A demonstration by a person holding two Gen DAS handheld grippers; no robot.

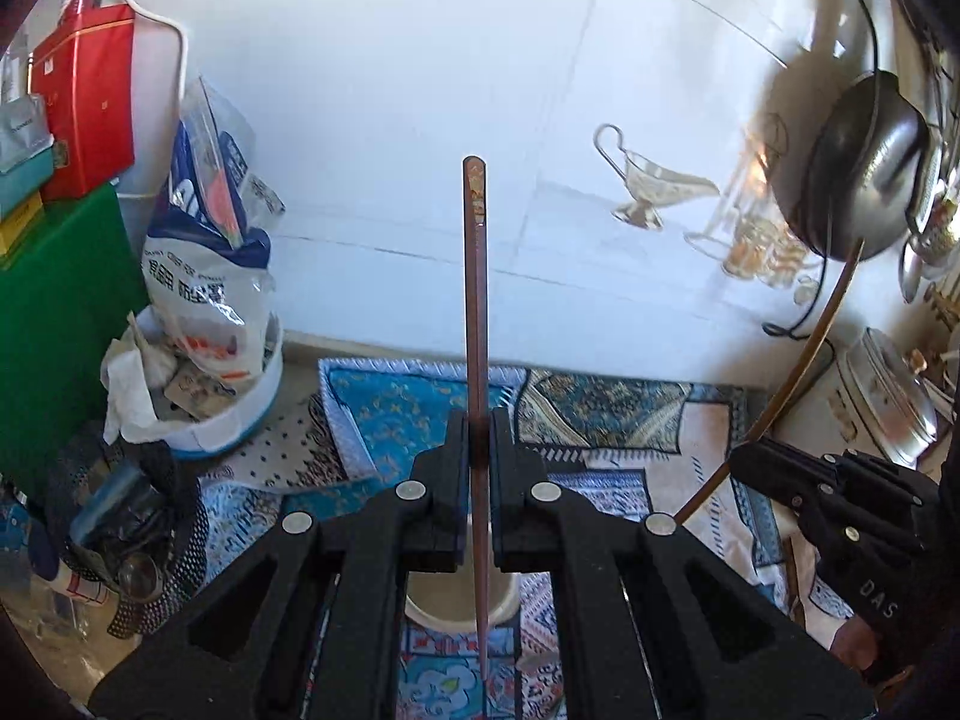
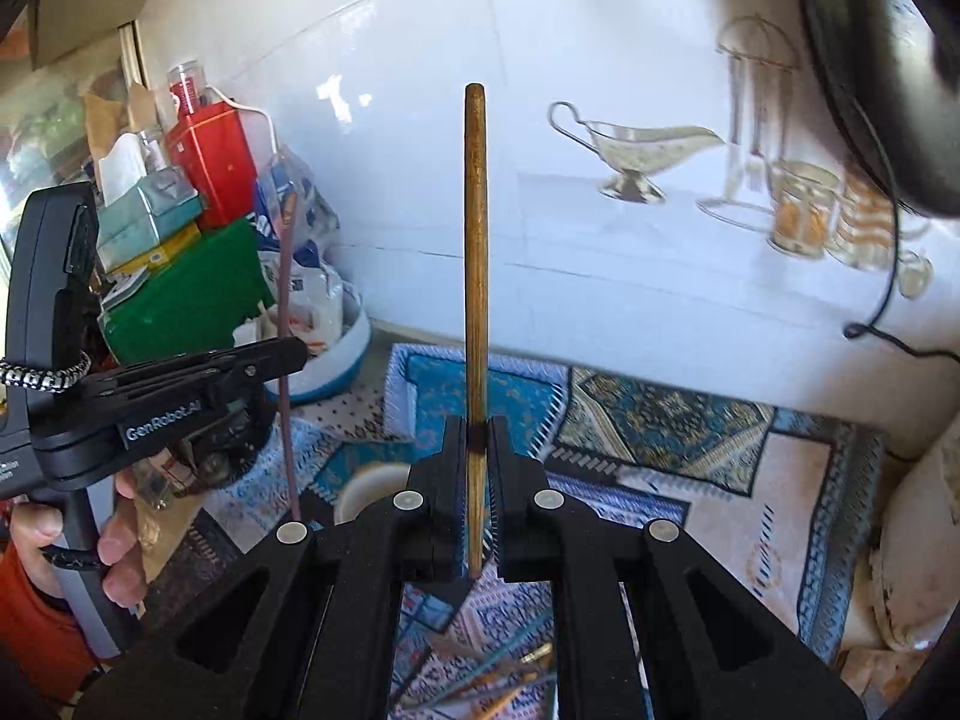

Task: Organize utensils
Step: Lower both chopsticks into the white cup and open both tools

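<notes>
The left gripper [image 1: 478,444] was squeezed tight on a dark brown chopstick [image 1: 475,300] that stood straight up. Its thin tip pointed down by a white cup [image 1: 444,606] on the patterned cloth [image 1: 606,414]. The right gripper [image 2: 478,450] pinched a light wooden chopstick [image 2: 475,252], upright too. More chopsticks [image 2: 498,678] lay on the cloth below. Behind stood a white tiled wall [image 1: 420,90].

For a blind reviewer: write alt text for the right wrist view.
The right gripper clamps a light wooden chopstick upright above a patterned cloth. At left, the left gripper holds a dark chopstick near a white cup.
</notes>
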